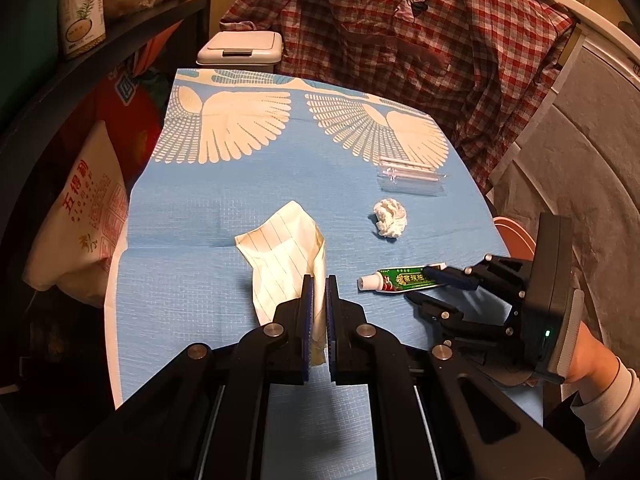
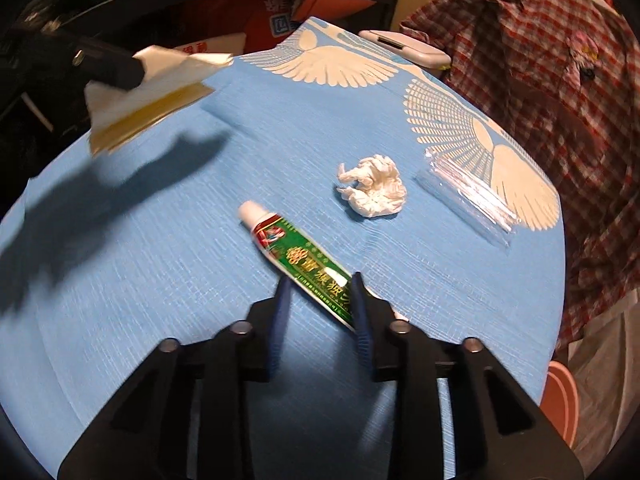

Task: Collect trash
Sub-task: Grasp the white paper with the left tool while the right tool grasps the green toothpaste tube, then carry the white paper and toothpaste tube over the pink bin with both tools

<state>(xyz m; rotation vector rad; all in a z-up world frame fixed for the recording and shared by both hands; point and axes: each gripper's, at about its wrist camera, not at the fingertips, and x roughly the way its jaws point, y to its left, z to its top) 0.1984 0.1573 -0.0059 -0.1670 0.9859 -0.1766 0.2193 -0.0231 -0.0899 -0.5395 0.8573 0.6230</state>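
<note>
Clearly, the lined paper [image 1: 280, 256] is pinched between the nearly closed jaws of the left gripper [image 1: 319, 280] and hangs clear above the blue cloth, its shadow falling on the desk [image 2: 120, 320] below. At 3 o'clock from it in the left wrist view, the green tube [image 2: 304, 260] lies flat on the cloth, white cap pointing to 10 o'clock in the right wrist view. The right gripper [image 2: 320, 284] straddles the tube's tail end with jaws narrow; whether its pads press the tube cannot be told. A crumpled tissue [image 2: 374, 186] sits at 1 o'clock from the tube, apart from it, and a clear plastic packet [image 2: 468, 200] lies near the desk's right edge. Bare cloth stretches wide toward 12 o'clock, where a lidded bin [image 1: 242, 50] stands just past the far edge.
</note>
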